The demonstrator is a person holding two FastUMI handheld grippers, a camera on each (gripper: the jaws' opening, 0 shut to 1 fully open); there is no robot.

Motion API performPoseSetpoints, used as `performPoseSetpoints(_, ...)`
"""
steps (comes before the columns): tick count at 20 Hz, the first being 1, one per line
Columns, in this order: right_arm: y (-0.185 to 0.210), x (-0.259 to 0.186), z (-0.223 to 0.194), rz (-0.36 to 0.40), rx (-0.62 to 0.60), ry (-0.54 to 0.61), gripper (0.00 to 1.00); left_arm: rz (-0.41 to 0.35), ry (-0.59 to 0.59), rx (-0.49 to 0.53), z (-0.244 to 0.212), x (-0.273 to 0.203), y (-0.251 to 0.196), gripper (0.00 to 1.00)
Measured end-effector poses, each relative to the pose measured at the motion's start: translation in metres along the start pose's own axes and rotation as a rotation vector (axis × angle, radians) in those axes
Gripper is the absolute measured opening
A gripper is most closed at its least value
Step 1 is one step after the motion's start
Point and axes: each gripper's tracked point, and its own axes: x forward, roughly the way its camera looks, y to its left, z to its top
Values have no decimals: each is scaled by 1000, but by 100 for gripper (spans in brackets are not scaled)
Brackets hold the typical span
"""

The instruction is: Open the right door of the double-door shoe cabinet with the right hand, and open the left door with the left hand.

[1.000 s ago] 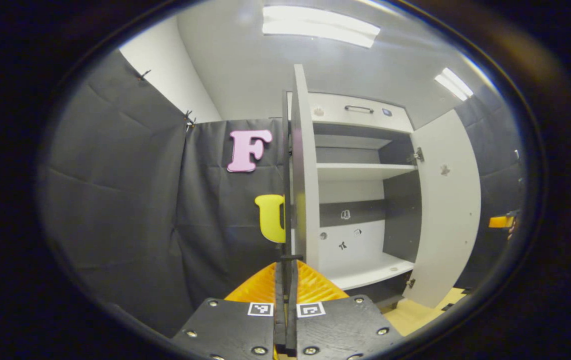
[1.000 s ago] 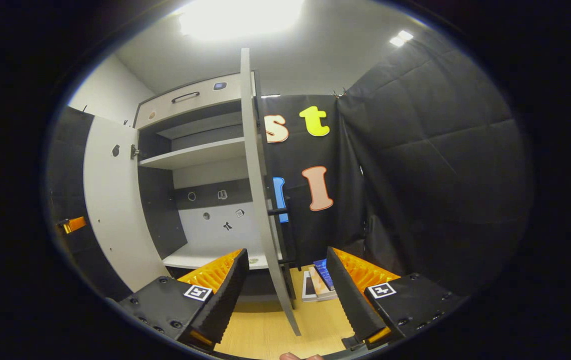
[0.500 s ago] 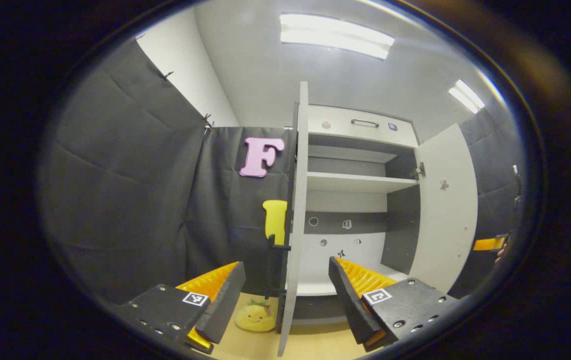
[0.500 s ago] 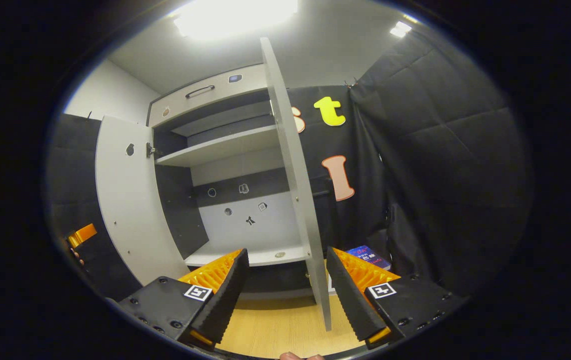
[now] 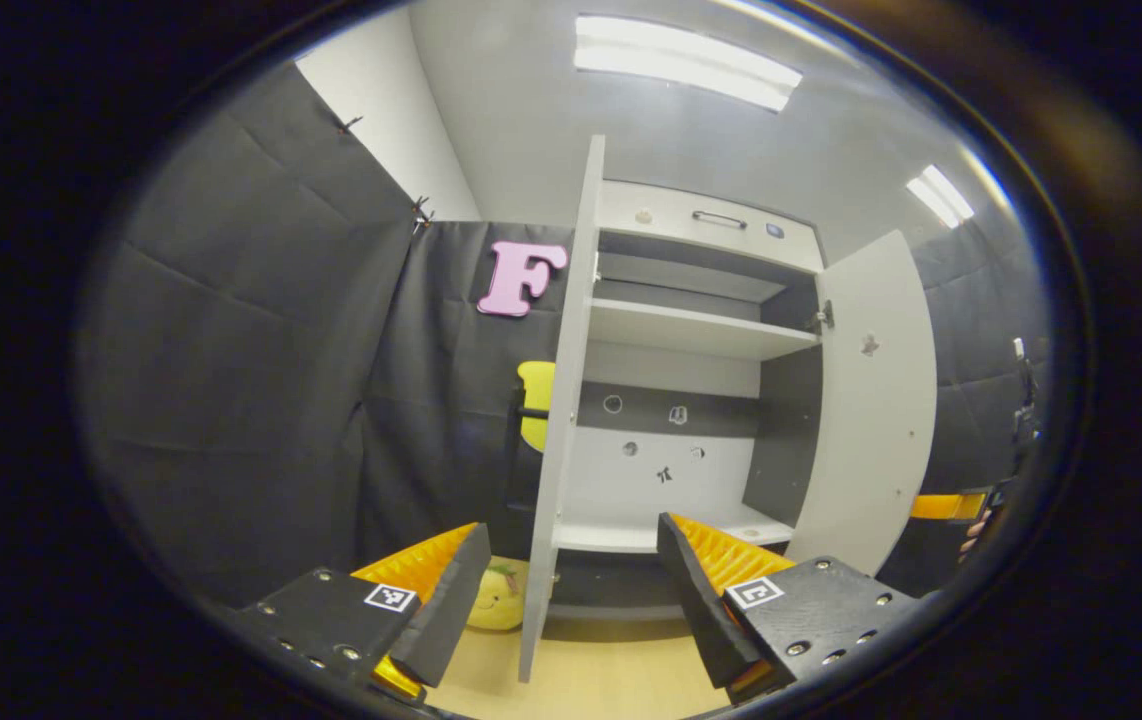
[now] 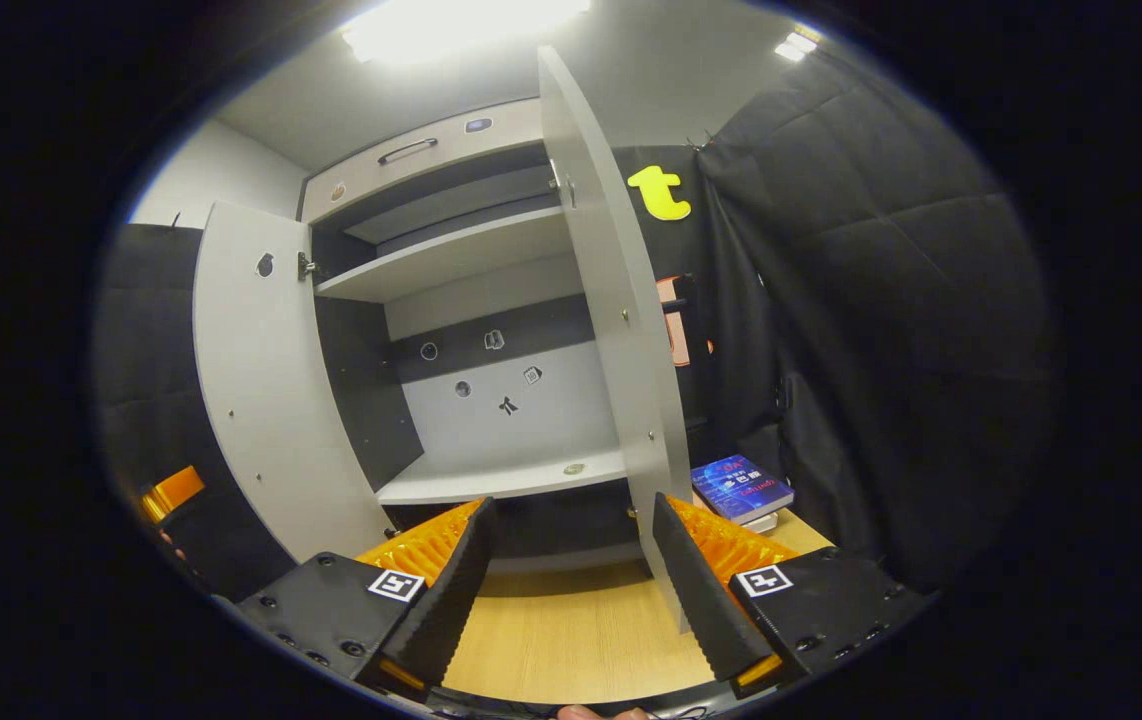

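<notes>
Both doors of the shoe cabinet (image 5: 691, 330) stand swung wide, with its shelves showing between them. In the left gripper view, the left door (image 5: 563, 400) is seen nearly edge-on, rising from the wooden floor (image 5: 611, 680) between the spread fingers of the left gripper (image 5: 571, 600), which has its jaws wide apart and grips nothing; the door's edge lies in the gap without touching either finger. The right door (image 5: 866, 400) stands open at the cabinet's far side. A yellow plush toy (image 5: 496, 598) lies on the floor by the left door's foot, just behind the left finger.

In the right gripper view, the right door (image 6: 621, 300) slants up from the floor (image 6: 571, 640) near the inner edge of one finger of the right gripper (image 6: 571, 600), whose jaws are likewise wide apart and empty. The left door (image 6: 261, 380) shows open on the opposite side. A blue book (image 6: 743, 487) lies on the floor beyond the right door.
</notes>
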Motion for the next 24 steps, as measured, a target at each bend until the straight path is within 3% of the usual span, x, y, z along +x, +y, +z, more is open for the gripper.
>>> performPoseSetpoints(3, -9, 4, -27, -52, -31, 5, 97, 14, 48, 18, -25, 1, -3, 96)
performPoseSetpoints(9, 3, 7, -54, -23, -13, 46, 97, 12, 73, -8, -54, -3, -25, 96)
performPoseSetpoints(15, 23, 3, -41, 23, -20, 11, 97, -22, 10, 46, -40, 6, -42, 96)
performPoseSetpoints(21, 18, 4, -36, -16, -9, -15, 97, -59, 30, 86, -51, 12, -46, 95)
performPoseSetpoints(24, 12, 0, -40, -33, -8, 2, 97, -21, 92, 66, -67, 25, -39, 96)
